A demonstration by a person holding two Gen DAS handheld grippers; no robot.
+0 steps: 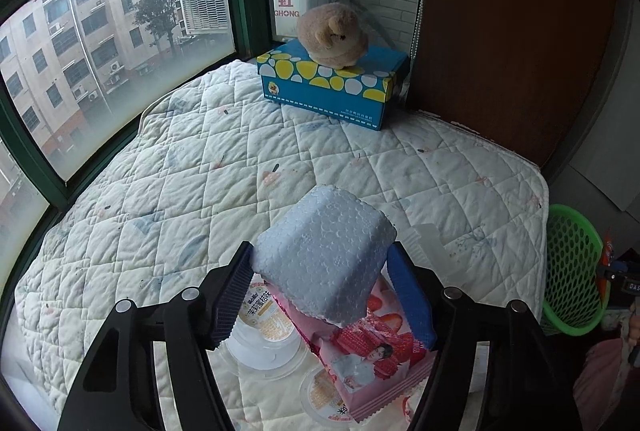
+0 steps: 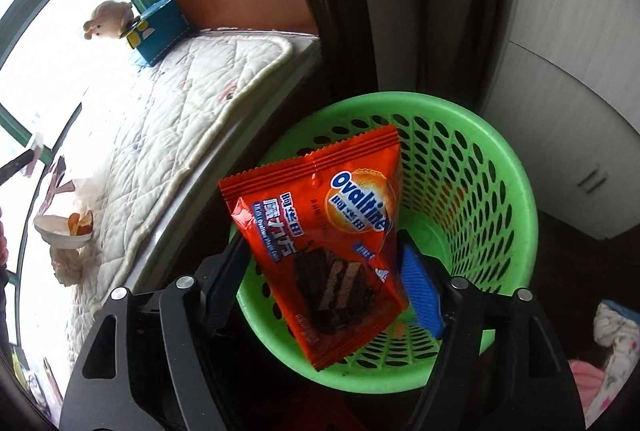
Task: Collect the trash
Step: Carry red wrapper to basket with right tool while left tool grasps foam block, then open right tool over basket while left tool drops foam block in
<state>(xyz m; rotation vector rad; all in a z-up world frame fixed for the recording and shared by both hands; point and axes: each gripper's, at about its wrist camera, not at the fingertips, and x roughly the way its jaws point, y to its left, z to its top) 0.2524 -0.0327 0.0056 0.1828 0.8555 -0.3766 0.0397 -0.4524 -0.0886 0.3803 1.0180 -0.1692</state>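
Observation:
My left gripper [image 1: 320,251] is shut on a white foam block [image 1: 324,247], held just above the quilted mattress [image 1: 200,159]. Under it lie a pink strawberry snack wrapper [image 1: 372,359] and clear lidded cups [image 1: 262,319]. In the right wrist view, my right gripper [image 2: 322,241] hangs over the green mesh basket [image 2: 516,167]. An orange Ovaltine wrapper [image 2: 320,231] sits tilted between its spread fingers; the pads do not seem to press on it. The same basket [image 1: 572,263] shows past the mattress's right edge in the left wrist view.
A blue spotted box [image 1: 328,87] with a plush bear [image 1: 332,35] on top stands at the mattress's far corner by the window [image 1: 120,51]. A brown wooden panel [image 1: 512,31] rises behind. White cupboard doors [image 2: 580,111] stand beside the basket. Cloth lies on the floor [image 2: 616,331].

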